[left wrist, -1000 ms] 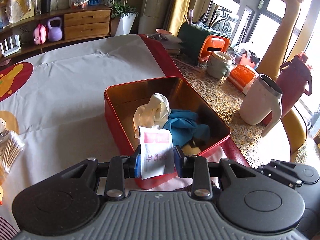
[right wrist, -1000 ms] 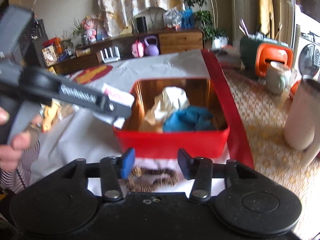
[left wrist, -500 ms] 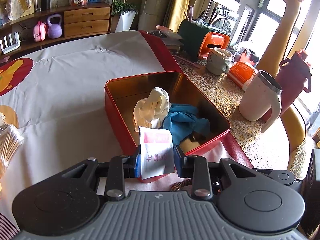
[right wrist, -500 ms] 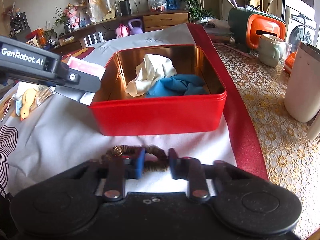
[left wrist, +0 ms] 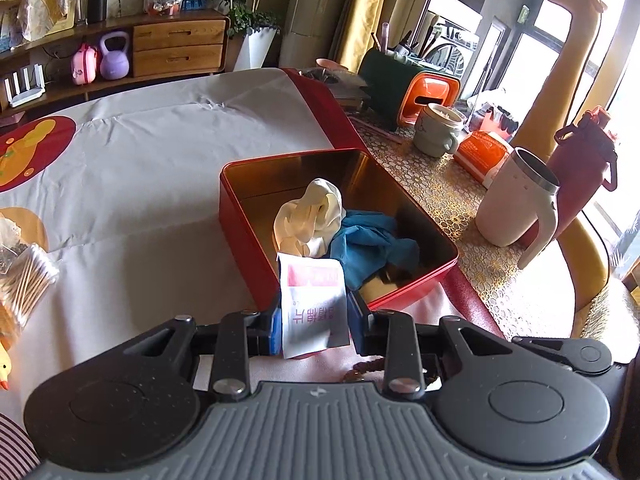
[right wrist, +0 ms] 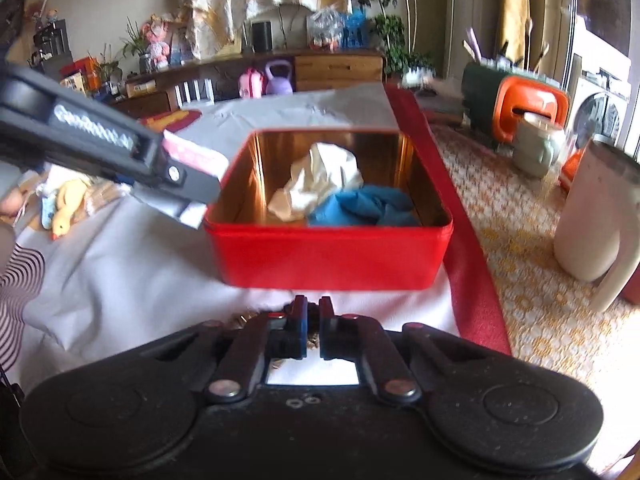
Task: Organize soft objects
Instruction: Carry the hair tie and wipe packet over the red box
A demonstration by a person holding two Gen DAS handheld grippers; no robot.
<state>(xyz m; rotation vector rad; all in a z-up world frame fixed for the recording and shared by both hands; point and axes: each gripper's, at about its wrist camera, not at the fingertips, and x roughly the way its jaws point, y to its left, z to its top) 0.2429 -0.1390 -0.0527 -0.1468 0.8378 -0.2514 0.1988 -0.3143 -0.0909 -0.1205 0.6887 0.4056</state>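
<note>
Packet [left wrist: 312,304], white with pink print, sits clamped upright in the left claw [left wrist: 314,320], held above the near corner of the red tin [left wrist: 240,216] in the left wrist view. Inside the tin lie a cream cloth [left wrist: 312,216] and a blue cloth [left wrist: 372,244], touching each other. Cotton swabs [left wrist: 24,280] lie at the desk's left edge; a white mug [left wrist: 516,200], a maroon bottle [left wrist: 580,172] and a green cup [left wrist: 436,130] stand to the right of the tin. From the right wrist view, the right claw [right wrist: 313,328] is clenched on a brown hair tie [right wrist: 312,342], mostly hidden behind the fingers, low over the white desk cloth [right wrist: 120,280] just before the tin's [right wrist: 328,256] front wall. The left claw [right wrist: 176,184] reaches in from the left with the packet [right wrist: 196,152] over the tin's left rim; a yellow duck toy [right wrist: 66,208] lies beyond it.
</note>
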